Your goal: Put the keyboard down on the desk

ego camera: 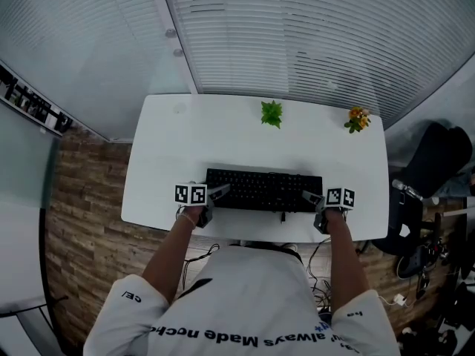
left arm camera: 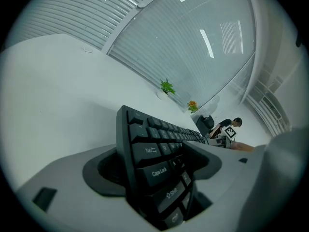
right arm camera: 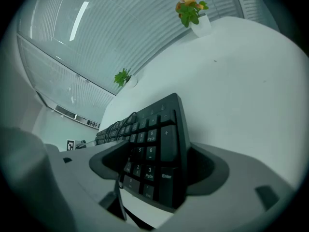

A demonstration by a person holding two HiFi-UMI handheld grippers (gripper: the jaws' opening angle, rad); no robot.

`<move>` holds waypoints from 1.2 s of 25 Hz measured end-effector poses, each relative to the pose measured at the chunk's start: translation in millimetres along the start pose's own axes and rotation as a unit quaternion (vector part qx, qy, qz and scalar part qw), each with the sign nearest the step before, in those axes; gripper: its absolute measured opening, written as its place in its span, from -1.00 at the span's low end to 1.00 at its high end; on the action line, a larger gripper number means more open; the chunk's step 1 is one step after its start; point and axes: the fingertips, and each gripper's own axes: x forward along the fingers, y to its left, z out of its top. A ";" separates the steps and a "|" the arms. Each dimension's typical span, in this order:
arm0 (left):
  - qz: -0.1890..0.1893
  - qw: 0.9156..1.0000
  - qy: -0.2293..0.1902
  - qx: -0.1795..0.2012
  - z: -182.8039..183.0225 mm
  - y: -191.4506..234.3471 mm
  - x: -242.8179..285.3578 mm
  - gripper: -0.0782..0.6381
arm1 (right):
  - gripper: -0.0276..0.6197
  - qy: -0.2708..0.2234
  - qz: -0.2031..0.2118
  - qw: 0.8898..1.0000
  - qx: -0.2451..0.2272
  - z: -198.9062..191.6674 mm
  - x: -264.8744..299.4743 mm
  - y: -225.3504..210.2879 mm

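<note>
Head view overlooks the desk [ego camera: 156,162] from above; gripper views face along the keyboard [ego camera: 263,189], close

Seen from above, the keyboard's [ego camera: 263,190] ends look partly covered.

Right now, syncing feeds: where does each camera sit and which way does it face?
Head view: on the head, steeply down at desk and keyboard; both forearms, left gripper, right gripper show.
Left gripper view: on that gripper, along the keyboard from its Tab end; own jaws flank it.
Right gripper view: on that gripper, along it from the numpad end; own jaws flank it.
Shared: all show keyboard, desk, green plant, flowers.
</note>
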 end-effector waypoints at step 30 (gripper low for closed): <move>0.115 0.989 0.030 0.086 -8.8 11.4 -1.1 0.36 | 0.27 -0.064 -0.169 0.978 -0.108 -2.4 -4.5 -21.2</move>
